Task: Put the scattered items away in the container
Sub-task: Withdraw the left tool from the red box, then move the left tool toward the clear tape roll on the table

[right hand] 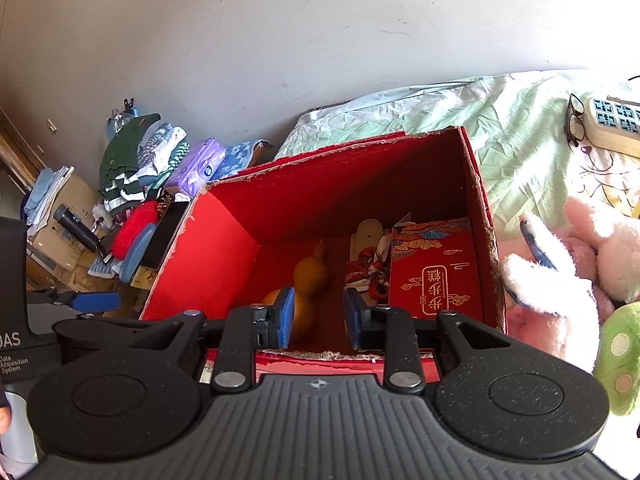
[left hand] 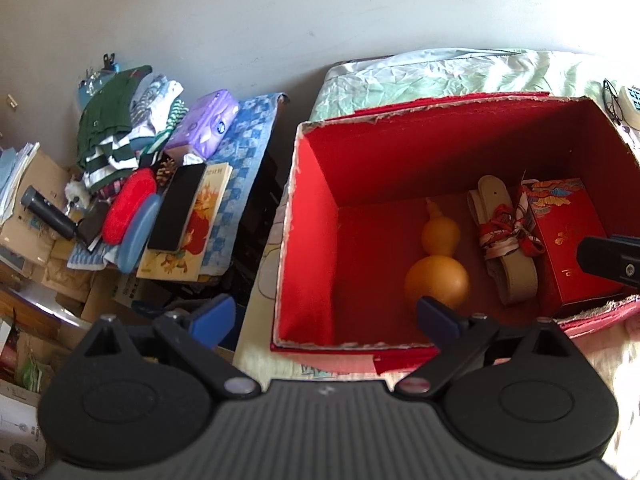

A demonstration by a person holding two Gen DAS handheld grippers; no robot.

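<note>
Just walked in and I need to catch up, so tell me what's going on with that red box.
A person is tidying loose items into the red box on the bed, holding a gripper in each hand. Inside already lie an orange gourd, a beige strap with red ribbon and a red gift box. The left gripper is open and empty at the box's near left corner. The right gripper is over the near rim, part open, holding nothing. Plush toys lie outside, to the right.

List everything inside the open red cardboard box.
Inside the red cardboard box: an orange gourd, a beige strap tied with red-and-white ribbon, and a red patterned gift box. Whatever lies beneath them is hidden.
</note>
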